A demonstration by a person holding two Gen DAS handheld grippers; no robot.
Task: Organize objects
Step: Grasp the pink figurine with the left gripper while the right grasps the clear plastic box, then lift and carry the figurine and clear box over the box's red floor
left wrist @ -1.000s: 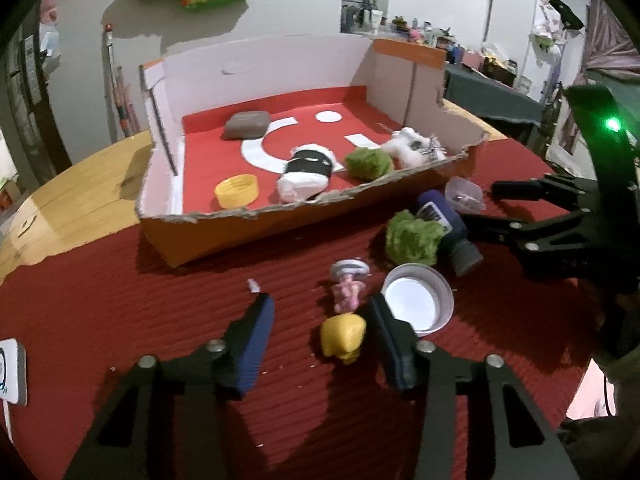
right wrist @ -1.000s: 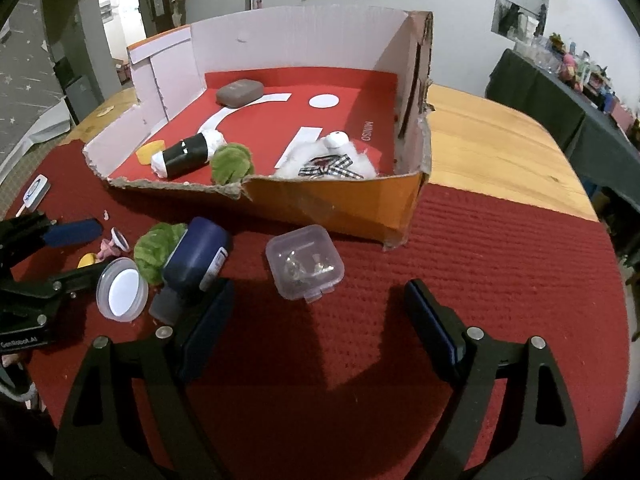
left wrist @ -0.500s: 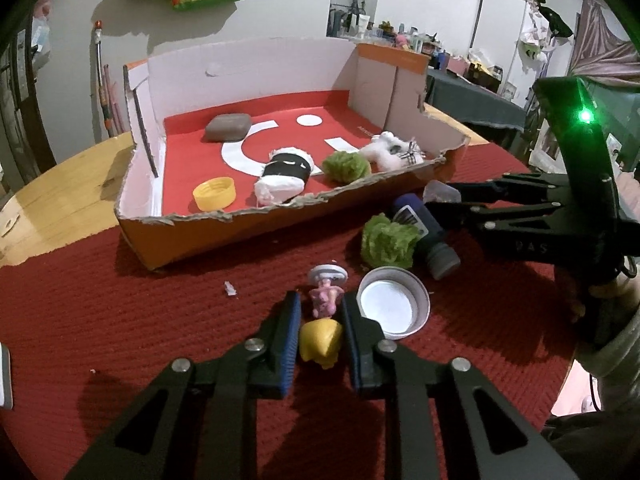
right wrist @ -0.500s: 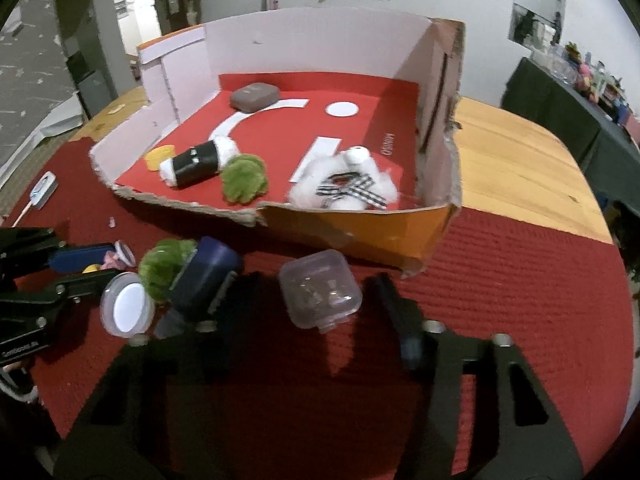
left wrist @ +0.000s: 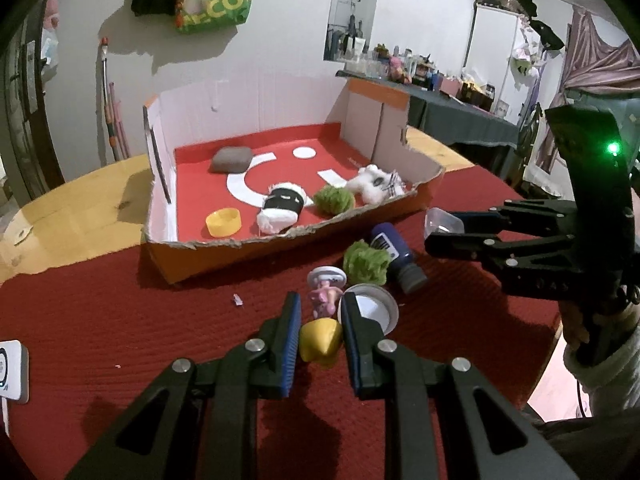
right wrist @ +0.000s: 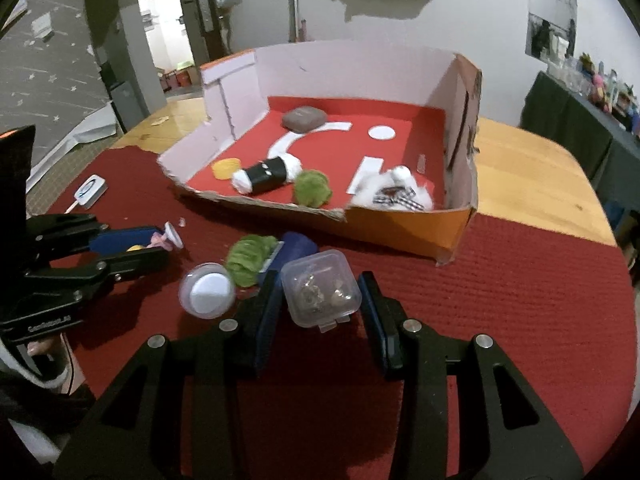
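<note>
Both picks look done, so the step in hand is the carry to the box. Left hand-held gripper [left wrist: 319, 334] is clamped on a small yellow toy [left wrist: 320, 338], pads pressing both its sides; the toy looks lifted just clear of the red cloth [left wrist: 120, 320], though contact is hard to rule out. Right hand-held gripper [right wrist: 318, 300] has its jaws closed on a clear plastic case [right wrist: 320, 288]: squarish, rounded corners, lid tab facing the camera, small bits inside too blurry to name.

Next move, as a judgement: raise both over the torn front wall of the cardboard box [right wrist: 400, 232] and let go on its red floor. The case is hard and slick, so it may slip if tilted.

Left on the surface between grippers and box: a pink figure [left wrist: 325, 294], a white round lid [right wrist: 208, 292], a green pom-pom [right wrist: 250, 256], a dark blue bottle [left wrist: 394, 252].

Already inside the box: yellow cap [left wrist: 224, 222], black-and-white roll [left wrist: 282, 208], second green pom-pom [right wrist: 312, 188], white plush [right wrist: 394, 194], grey pad [right wrist: 302, 118] at the back.
</note>
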